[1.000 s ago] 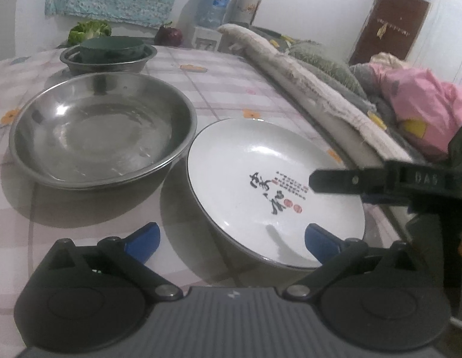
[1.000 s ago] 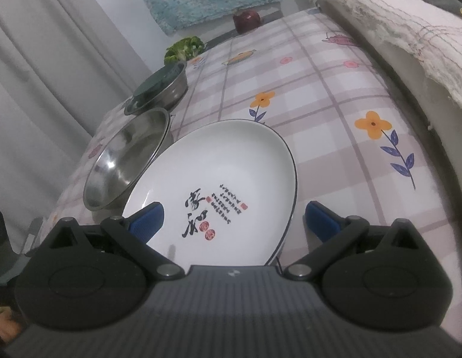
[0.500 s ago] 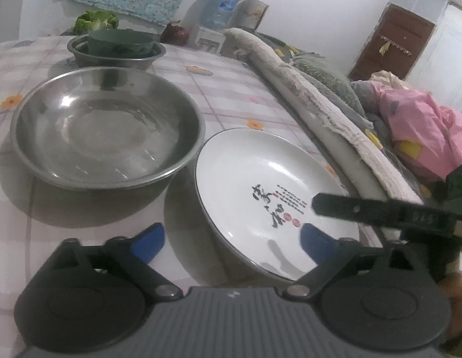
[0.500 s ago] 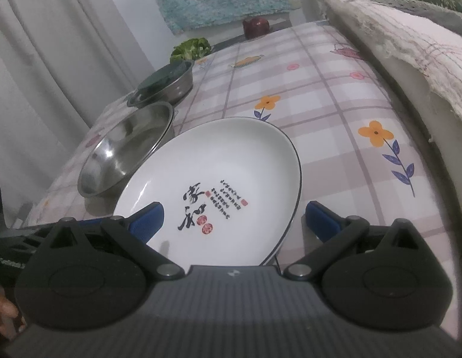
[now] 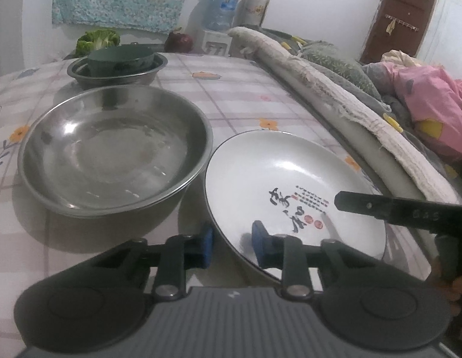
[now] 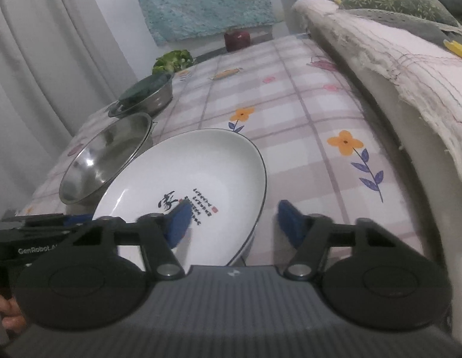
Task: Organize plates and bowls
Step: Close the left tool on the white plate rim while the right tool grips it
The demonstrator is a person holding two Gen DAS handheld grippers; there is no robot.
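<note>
A white plate with black calligraphy (image 5: pixel 290 179) lies on the flowered tablecloth, also in the right wrist view (image 6: pixel 195 185). My left gripper (image 5: pixel 232 246) has its blue pads close on either side of the plate's near left rim, closed on it. My right gripper (image 6: pixel 235 219) straddles the plate's near right rim with its jaws partly closed; one pad is over the plate, the other outside, a gap remaining. A large steel bowl (image 5: pixel 114 149) sits left of the plate, touching it. A smaller steel bowl holding a dark green bowl (image 5: pixel 120 65) stands farther back.
Broccoli (image 5: pixel 96 40) and a red onion (image 5: pixel 178 41) lie at the table's far edge. A rolled quilt (image 5: pixel 335 95) and pillows run along the right side of the table (image 6: pixel 305 95). A curtain (image 6: pixel 51 44) hangs at the left.
Both grippers have narrowed their jaws from wide open. The left one has closed onto the plate's rim; the right one has closed partway around the opposite rim.
</note>
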